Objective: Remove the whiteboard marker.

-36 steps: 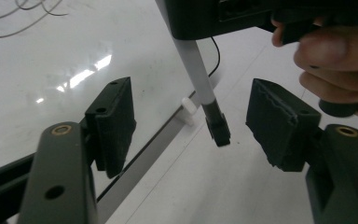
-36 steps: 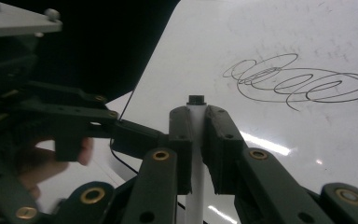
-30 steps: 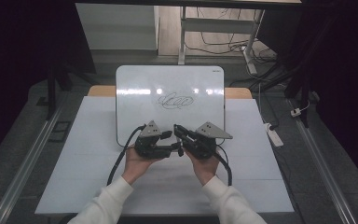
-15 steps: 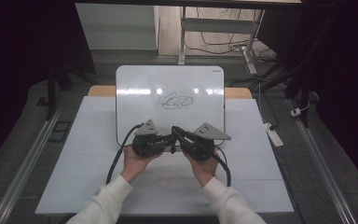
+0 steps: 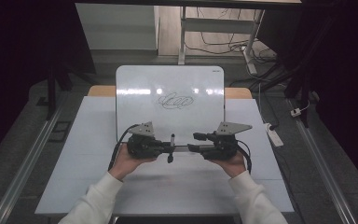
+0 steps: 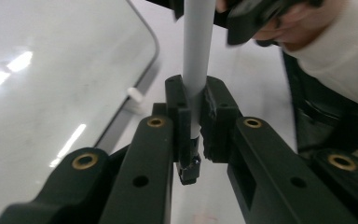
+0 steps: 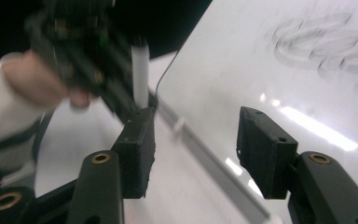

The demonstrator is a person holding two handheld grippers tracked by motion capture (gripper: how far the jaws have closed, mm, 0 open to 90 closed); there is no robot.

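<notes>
The left gripper (image 5: 167, 148) has its fingers (image 6: 181, 122) clamped tight on one end of a grey marker (image 6: 197, 51), which runs straight out past the fingertips toward the right gripper (image 5: 193, 142). Seen from above, the marker's (image 5: 181, 148) long axis lies level, along the line between the two hands, just above the table (image 5: 74, 158) and in front of the near edge of the whiteboard (image 5: 140, 88) with its scribble (image 5: 175, 101). The right gripper's jaws have just been opening; its fingers (image 7: 137, 149) stand wide apart with nothing between them, the marker (image 7: 140, 77) lying ahead and off to one side. The left hand alone carries the marker, so any next move with it likely falls to that side.
</notes>
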